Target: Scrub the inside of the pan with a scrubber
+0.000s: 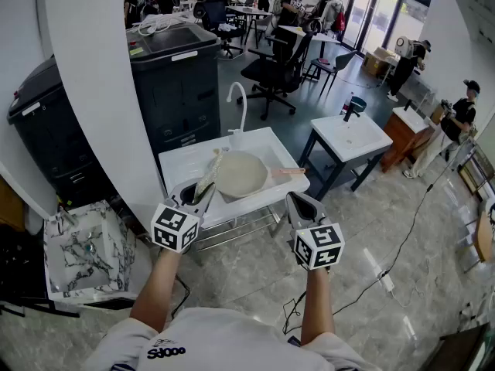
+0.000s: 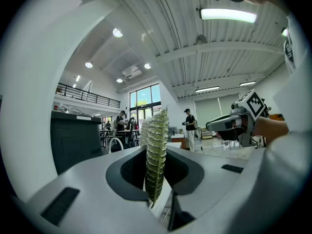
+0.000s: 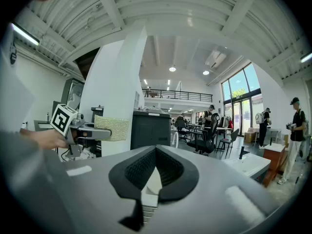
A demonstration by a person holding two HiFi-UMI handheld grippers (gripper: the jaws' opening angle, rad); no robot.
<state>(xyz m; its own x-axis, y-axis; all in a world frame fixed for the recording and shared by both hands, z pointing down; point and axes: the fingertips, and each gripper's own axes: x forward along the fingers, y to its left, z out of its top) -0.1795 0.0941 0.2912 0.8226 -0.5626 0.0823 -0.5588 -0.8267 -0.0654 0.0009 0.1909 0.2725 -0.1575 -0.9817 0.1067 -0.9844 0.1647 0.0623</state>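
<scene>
Gripping the green scrubber (image 2: 155, 150) edge-on, my left claw (image 1: 198, 195) hovers by the left rim of the pan (image 1: 241, 175), which sits in the white sink (image 1: 184, 162); my right claw (image 3: 155, 154), closed on nothing, hangs nearer me than the pan's handle.

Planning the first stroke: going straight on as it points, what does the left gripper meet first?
Likely the pan, with the clamped scrubber touching first; height is unclear, so the left gripper may pass above.

Your shirt (image 1: 224, 342) carries a dark print (image 1: 166, 352) at its front, too garbled to read; nothing else is legible.
</scene>
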